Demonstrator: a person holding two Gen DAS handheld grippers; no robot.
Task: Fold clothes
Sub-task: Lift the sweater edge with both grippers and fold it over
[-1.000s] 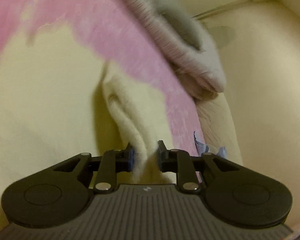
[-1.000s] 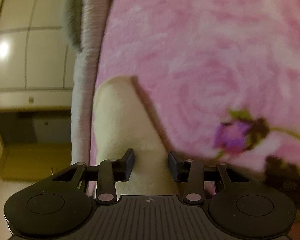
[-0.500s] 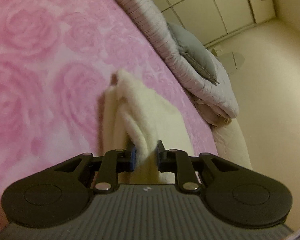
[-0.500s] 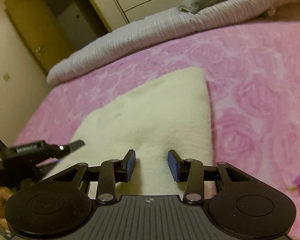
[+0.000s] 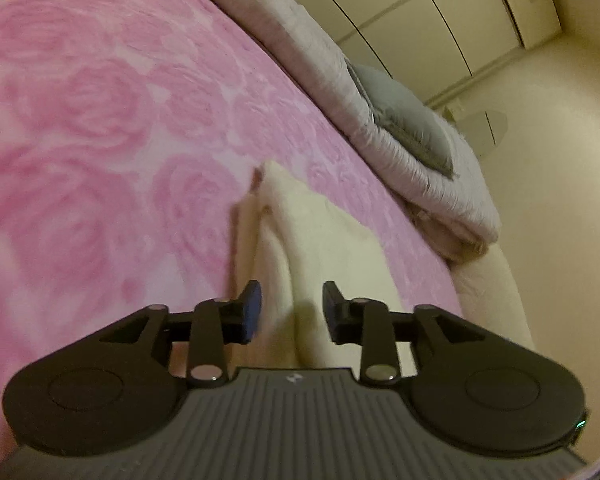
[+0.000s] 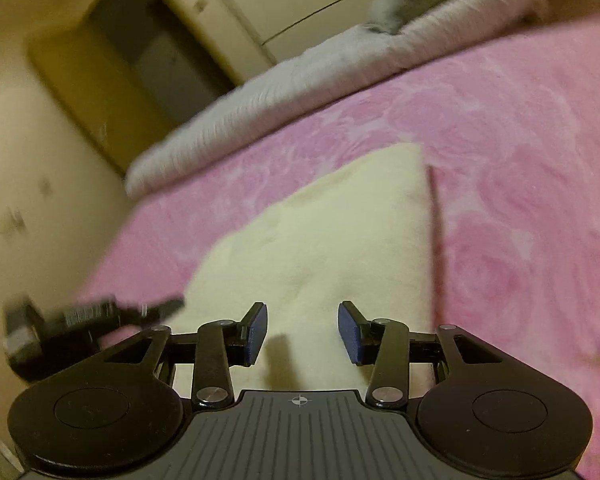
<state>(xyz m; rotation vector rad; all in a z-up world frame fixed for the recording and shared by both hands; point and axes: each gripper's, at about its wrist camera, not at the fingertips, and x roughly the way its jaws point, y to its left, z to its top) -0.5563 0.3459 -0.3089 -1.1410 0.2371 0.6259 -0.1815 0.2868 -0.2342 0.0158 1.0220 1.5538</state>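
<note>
Cream cloth at frame centre may unfold, since left tongs have just parted and right tongs gape without gripping.

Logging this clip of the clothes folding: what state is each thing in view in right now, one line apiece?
Cream garment: folded over, lying on the pink blanket.
Left gripper: open, jaws just opened; garment fold between them, unpinched.
Right gripper: open over the garment, holding nothing.
Grey pillow: resting on the folded pale quilt.
</note>
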